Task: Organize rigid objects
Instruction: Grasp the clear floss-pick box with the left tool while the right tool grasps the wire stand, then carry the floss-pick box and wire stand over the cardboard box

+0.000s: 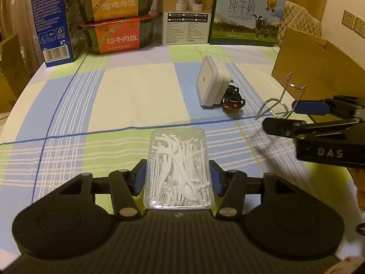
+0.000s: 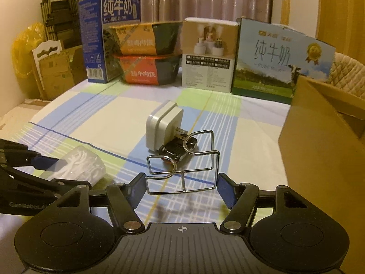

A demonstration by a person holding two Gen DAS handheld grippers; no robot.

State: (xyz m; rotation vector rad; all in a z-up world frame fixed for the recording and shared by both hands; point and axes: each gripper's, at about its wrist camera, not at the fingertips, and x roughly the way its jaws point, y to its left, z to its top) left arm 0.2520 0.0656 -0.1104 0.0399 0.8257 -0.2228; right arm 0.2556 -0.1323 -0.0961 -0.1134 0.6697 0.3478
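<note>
Both tongs were seen loaded. By the left tongs (image 1: 178, 175) a clear box of floss picks (image 1: 179, 169) was gripped, the blue pads closed against its 2 long sides; the box was held above the checked surface (image 1: 136, 86), though how far it was raised could not be told. By the right tongs (image 2: 181, 182) a bent wire rack (image 2: 182, 162) was held at a wide span, its 2 outer edges met by the pads, and its shadow on the cloth suggested it was lifted clear.

Near the middle of the surface a white plug-in night light (image 2: 163, 129) was left lying on its side, with a small black toy car (image 2: 180, 149) touching its plug end. An open cardboard box (image 2: 324, 123) was placed at the right edge, close beside the right tongs. Cartons and 2 stacked meal bowls were lined along the far edge.

The step in hand was judged to be carrying: 2 items picked up, 2 not yet collected. For the next move, the rack would probably have to be taken over the cardboard box rim and released inside, the floss box afterwards; the rack's thin wire could slip or twist between the pads if tilted
</note>
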